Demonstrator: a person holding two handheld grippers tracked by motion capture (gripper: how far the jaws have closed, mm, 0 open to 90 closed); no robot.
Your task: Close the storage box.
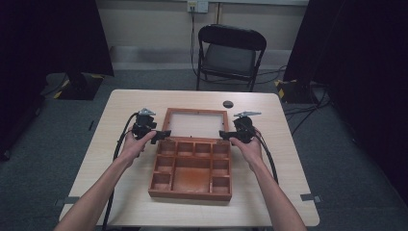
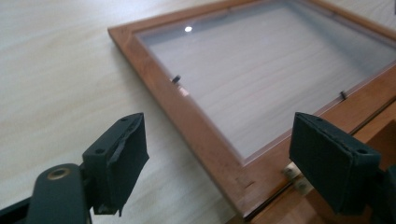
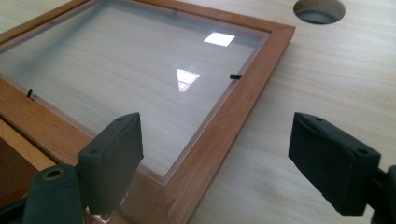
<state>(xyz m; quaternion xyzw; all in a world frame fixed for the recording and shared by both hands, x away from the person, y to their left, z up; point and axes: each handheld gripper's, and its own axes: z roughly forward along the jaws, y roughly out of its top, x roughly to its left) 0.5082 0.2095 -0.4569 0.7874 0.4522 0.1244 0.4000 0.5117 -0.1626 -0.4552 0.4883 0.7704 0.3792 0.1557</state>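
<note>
A brown wooden box [image 1: 190, 195] with several compartments lies on the table, its glass-paned lid [image 1: 167, 122] folded back flat behind it. My left gripper [image 1: 161, 135] is at the lid's near-left corner, by the hinge line, and is open. In the left gripper view its jaws [image 2: 224, 158] straddle the lid frame [image 2: 187, 116] without touching it; a brass hinge [image 2: 294, 177] shows close by. My right gripper [image 1: 226, 135] is at the near-right corner, open. In the right gripper view its jaws [image 3: 219, 158] stand either side of the lid frame [image 3: 233, 112], apart from it.
The light wooden table [image 1: 269, 192] has a round cable hole [image 1: 228, 104] behind the lid, also visible as the hole [image 3: 320, 10] in the right gripper view. A black folding chair [image 1: 231, 53] stands beyond the table's far edge. Cables trail from both grippers toward the front.
</note>
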